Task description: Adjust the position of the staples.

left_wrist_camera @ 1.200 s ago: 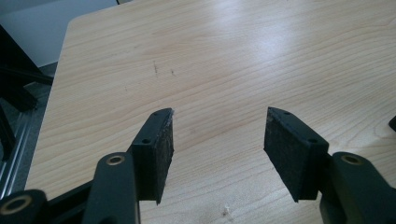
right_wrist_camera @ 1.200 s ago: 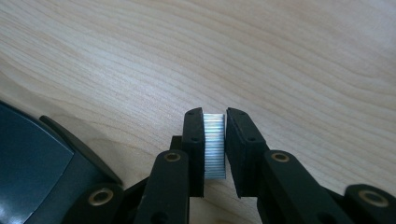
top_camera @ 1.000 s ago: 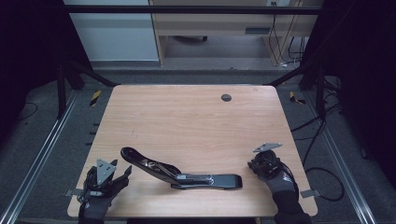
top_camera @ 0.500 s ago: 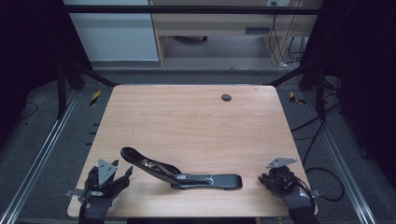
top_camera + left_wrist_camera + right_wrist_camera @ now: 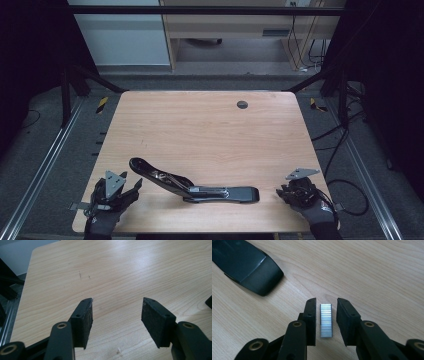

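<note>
A black stapler (image 5: pixel 195 185), swung open, lies near the table's front edge; its rounded end (image 5: pixel 244 265) shows in the right gripper view. My right gripper (image 5: pixel 283 192) rests at the front right. Its jaws have just been opening (image 5: pixel 326 301), and a silver strip of staples (image 5: pixel 326 320) lies flat on the wood between them, with a narrow gap on each side. My left gripper (image 5: pixel 134 186) sits at the front left, close to the stapler's raised arm. In the left gripper view it stands open (image 5: pixel 117 301) over bare wood with nothing between the pads.
The wooden table (image 5: pixel 200 130) has a round cable hole (image 5: pixel 242 104) near its far edge. Metal rails run along both sides on the floor. Cables (image 5: pixel 345 145) lie on the floor to the right, and a cabinet (image 5: pixel 120 35) stands behind.
My right hand has shifted to the right and toward the near edge, away from the stapler's end. The left hand and the stapler have kept still.
</note>
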Motion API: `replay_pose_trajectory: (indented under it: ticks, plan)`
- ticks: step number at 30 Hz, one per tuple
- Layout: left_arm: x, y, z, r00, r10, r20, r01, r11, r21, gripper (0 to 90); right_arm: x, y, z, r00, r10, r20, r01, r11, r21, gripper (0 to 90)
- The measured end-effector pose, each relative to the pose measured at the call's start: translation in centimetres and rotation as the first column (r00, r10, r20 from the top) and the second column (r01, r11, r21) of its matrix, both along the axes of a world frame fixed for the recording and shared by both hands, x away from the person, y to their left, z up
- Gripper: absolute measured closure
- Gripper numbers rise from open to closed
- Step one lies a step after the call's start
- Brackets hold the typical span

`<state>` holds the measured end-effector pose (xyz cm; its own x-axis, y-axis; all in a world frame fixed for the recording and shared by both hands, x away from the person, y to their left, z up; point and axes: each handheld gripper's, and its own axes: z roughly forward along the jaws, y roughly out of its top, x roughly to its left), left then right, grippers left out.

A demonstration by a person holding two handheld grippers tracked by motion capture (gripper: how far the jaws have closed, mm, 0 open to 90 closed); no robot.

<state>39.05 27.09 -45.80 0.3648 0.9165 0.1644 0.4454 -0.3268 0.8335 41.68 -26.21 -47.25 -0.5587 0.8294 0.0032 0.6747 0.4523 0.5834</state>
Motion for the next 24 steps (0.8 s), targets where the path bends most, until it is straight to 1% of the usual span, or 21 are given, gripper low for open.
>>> replay_pose_trajectory:
  ticks: [3, 6, 7, 9, 10, 11, 12, 13, 14, 16, 19, 20, 21, 23, 24]
  plan:
    - [0.0, -0.1, 0.0, 1.0000, -0.002, 0.002, 0.002, 1.0000, 0.010, 42.0, 0.2, 0.2, 0.8, 1.0000, -0.008, 0.000, 0.008, 1.000, -0.025, 68.5]
    - [-0.1, -0.1, 0.0, 1.0000, -0.005, 0.004, 0.005, 0.9999, 0.014, 42.0, 0.4, 0.3, 1.5, 0.9996, -0.020, -0.020, 0.019, 0.999, -0.040, 67.9]
    - [-0.1, -0.1, 0.0, 1.0000, -0.006, 0.004, 0.006, 0.9999, 0.016, 42.0, 0.4, 0.3, 1.6, 0.9995, -0.020, -0.024, 0.019, 0.999, -0.043, 68.4]
    - [0.0, -0.1, 0.0, 1.0000, -0.002, 0.001, 0.002, 0.9999, 0.016, 42.0, 0.5, 0.3, 1.7, 0.9986, -0.030, -0.044, 0.028, 0.998, -0.048, 69.2]
    - [0.0, -0.1, 0.0, 1.0000, -0.002, -0.001, 0.002, 0.9998, 0.018, 42.0, 0.6, 0.4, 1.7, 0.9984, -0.029, -0.049, 0.027, 0.999, -0.048, 69.4]
    - [0.0, -0.1, 0.0, 1.0000, -0.001, -0.002, 0.001, 0.9998, 0.019, 42.0, 0.6, 0.4, 1.7, 0.9974, -0.040, -0.060, 0.037, 0.998, -0.051, 69.5]
    - [0.0, -0.1, 0.0, 1.0000, 0.000, -0.002, 0.001, 0.9998, 0.020, 42.0, 0.6, 0.5, 1.5, 0.9967, -0.037, -0.072, 0.034, 0.998, -0.049, 69.6]
    - [0.0, -0.1, 0.0, 1.0000, -0.001, -0.002, 0.001, 0.9998, 0.021, 42.0, 0.6, 0.6, 1.3, 0.9966, -0.034, -0.076, 0.029, 0.998, -0.059, 69.8]
    - [0.0, -0.1, 0.0, 1.0000, 0.000, -0.001, 0.000, 0.9998, 0.018, 42.0, 0.6, 0.7, 1.2, 0.9955, -0.040, -0.086, 0.035, 0.998, -0.058, 69.8]
    - [0.0, -0.1, -0.1, 1.0000, -0.001, -0.003, 0.001, 0.9998, 0.022, 42.0, 0.7, 0.7, 1.0, 0.9966, -0.026, -0.078, 0.021, 0.997, -0.072, 70.1]
    - [0.0, -0.2, -0.1, 1.0000, -0.003, -0.007, 0.004, 0.9998, 0.021, 42.0, 0.7, 0.9, 0.9, 0.9957, -0.027, -0.089, 0.021, 0.998, -0.067, 70.5]
    - [0.0, -0.2, -0.1, 1.0000, -0.004, -0.005, 0.004, 0.9998, 0.021, 41.9, 0.7, 1.1, 0.9, 0.9948, -0.038, -0.095, 0.032, 0.997, -0.069, 70.6]
    - [0.0, -0.2, -0.1, 1.0000, -0.005, -0.006, 0.005, 0.9998, 0.021, 41.9, 0.8, 1.0, 0.8, 0.9952, -0.035, -0.092, 0.028, 0.997, -0.073, 70.9]
    - [0.0, -0.2, -0.1, 1.0000, -0.006, -0.007, 0.006, 0.9998, 0.021, 41.9, 0.8, 1.0, 0.8, 0.9942, -0.039, -0.100, 0.032, 0.997, -0.070, 71.5]
    - [0.0, -0.2, -0.1, 1.0000, -0.006, -0.008, 0.006, 0.9998, 0.021, 41.9, 0.9, 1.0, 0.6, 0.9950, -0.034, -0.094, 0.026, 0.996, -0.080, 71.5]
